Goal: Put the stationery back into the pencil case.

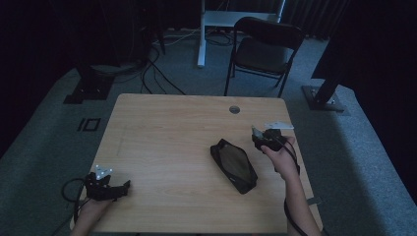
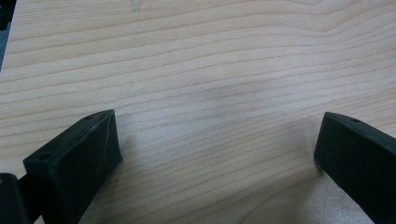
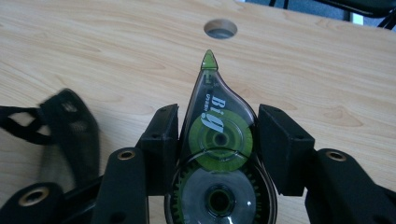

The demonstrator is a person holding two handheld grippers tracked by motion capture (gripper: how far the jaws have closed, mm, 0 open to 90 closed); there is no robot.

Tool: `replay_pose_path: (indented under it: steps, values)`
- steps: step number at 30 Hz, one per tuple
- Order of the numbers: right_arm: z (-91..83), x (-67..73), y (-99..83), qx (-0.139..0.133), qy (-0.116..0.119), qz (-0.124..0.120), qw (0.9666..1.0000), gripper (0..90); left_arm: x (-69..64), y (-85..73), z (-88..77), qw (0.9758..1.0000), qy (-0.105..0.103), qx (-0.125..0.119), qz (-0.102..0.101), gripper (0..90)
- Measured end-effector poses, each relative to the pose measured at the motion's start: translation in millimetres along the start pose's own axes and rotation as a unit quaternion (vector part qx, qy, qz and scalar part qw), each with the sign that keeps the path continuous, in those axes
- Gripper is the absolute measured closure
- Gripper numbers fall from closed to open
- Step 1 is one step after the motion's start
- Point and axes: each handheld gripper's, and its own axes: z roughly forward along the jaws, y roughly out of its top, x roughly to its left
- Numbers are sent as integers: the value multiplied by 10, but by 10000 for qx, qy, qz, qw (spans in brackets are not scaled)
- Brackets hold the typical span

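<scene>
My right gripper (image 1: 262,137) is near the table's right edge, shut on a correction tape dispenser (image 1: 256,132). In the right gripper view the dispenser (image 3: 215,140) is smoky clear with green reels and a green tip that points away; the jaws of the gripper (image 3: 217,122) press on both its sides. A black mesh pouch (image 1: 234,165) lies flat just left of that hand, and its end (image 3: 70,133) appears blurred at the left of the right gripper view. My left gripper (image 1: 118,189) rests at the front left corner, open, and between its fingers (image 2: 219,140) there is bare wood.
The wooden table (image 1: 167,128) has a round cable hole (image 1: 234,109) near its far right edge. A black folding chair (image 1: 265,49) and a white desk leg stand behind the table. Cables lie on the grey floor at the back left.
</scene>
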Motion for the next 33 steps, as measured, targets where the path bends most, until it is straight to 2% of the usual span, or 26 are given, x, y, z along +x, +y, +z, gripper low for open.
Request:
replay_pose_path:
  steps: [10, 13, 19, 25, 32, 33]
  values:
    - [-204, 162, 48, -132, 201, -109, 9997, 496, 0, 0, 0, 10000, 0, 2, 1, 5]
    - [-264, 221, 64, -171, 163, -281, 9993, 496, 0, 0, 0, 10000, 0, 1, 1, 5]
    - [-369, 288, 81, -239, 381, -243, 9987, 496, 0, 0, 0, 10000, 0, 1, 1, 5]
    - [-510, 451, 100, -261, 462, -299, 9981, 496, 0, 0, 1, 10000, 0, -3, -5, 5]
    - [-621, 635, 81, -326, 672, -464, 9961, 496, 0, 0, 1, 10000, 0, -3, -4, 5]
    - [-640, 678, 73, -326, 702, -560, 9954, 496, -2, 0, 2, 10000, 0, -11, -13, 5]
